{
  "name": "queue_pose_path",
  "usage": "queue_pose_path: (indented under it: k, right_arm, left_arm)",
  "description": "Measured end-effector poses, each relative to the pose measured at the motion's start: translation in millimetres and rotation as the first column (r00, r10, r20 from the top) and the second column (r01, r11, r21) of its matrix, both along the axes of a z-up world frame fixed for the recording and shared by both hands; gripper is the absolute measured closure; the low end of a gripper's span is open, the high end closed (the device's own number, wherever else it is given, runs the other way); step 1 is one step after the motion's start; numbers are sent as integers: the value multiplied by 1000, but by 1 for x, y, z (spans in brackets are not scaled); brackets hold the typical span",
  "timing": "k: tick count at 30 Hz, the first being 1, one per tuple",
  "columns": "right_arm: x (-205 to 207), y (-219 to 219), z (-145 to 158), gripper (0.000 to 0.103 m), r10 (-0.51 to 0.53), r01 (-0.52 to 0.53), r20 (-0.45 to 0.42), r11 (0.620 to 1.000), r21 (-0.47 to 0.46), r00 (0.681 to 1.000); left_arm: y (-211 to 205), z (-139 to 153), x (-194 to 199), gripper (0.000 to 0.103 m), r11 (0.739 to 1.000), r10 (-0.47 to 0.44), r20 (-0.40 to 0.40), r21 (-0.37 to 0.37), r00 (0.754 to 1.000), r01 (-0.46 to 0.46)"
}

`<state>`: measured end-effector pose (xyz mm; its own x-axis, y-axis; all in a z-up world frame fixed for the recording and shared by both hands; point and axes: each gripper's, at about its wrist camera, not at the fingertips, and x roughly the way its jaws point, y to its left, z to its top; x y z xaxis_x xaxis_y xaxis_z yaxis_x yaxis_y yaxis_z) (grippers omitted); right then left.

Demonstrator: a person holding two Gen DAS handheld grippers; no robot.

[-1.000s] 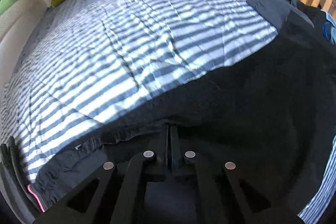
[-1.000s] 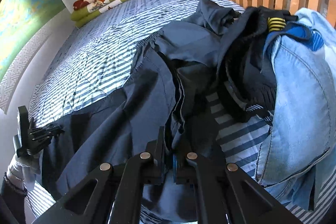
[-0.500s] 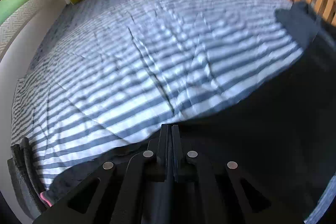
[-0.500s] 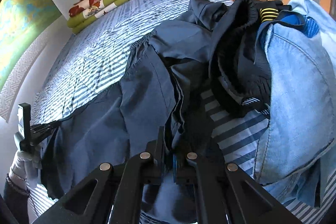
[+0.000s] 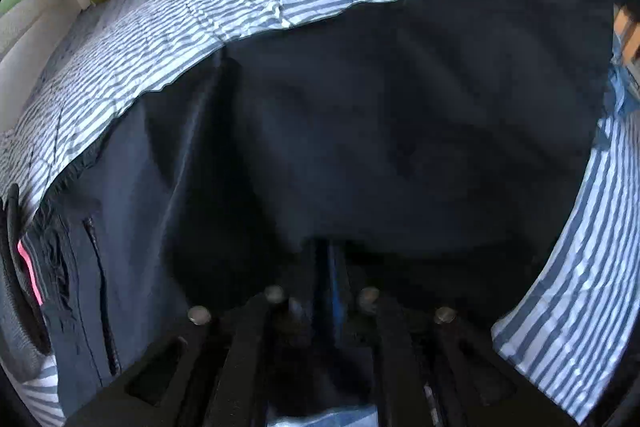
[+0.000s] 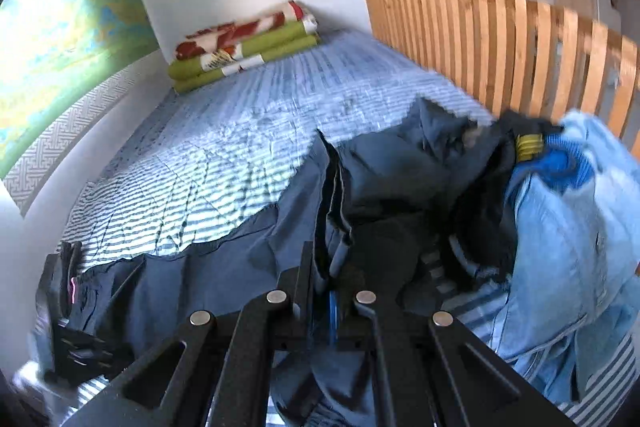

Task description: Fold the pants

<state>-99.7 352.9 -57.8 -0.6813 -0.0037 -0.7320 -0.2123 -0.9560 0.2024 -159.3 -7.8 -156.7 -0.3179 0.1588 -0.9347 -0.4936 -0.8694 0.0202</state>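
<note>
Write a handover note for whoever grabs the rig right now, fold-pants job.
Left gripper: jaws opening, dark fabric lies over and between them; treat the grip as going.
Right gripper: shut on a fold of the navy pants, held slightly off the bed.
Pants: spread across the near part of the striped bedspread, waistband end at the left edge beside the dark garment with pink trim. Other clothes, including light blue jeans, are piled to the right by the slatted rail.
Done: one fold appears carried over; the fabric lies doubled and wrinkled.
Left: smooth it, fold again, set aside.
</note>
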Motion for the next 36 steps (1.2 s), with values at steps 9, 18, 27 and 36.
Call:
queue_pose_path:
  k: [9,18,27,36]
  right_arm:
    - [9,-12,45,99,31,-31,-74,1000,-3,997]
    - [14,-54,71,98,74,-80,-118,996,-47,990]
    - [18,-202,104,98,371,-350,-187,927,137,910]
    - [-17,-388,7,98,615,-606,-6,778,167,788]
  left_arm:
    - [-77,-7,-11,87,982,186,-92,54,978,-182]
    - [-77,-119,-38,86,976,217,-44,2,975,-217]
    - [-133,-107,-10,76,912,378,-147,227,914,-340]
    - [-217,-163,-33,76,788,558,-95,372,824,-491]
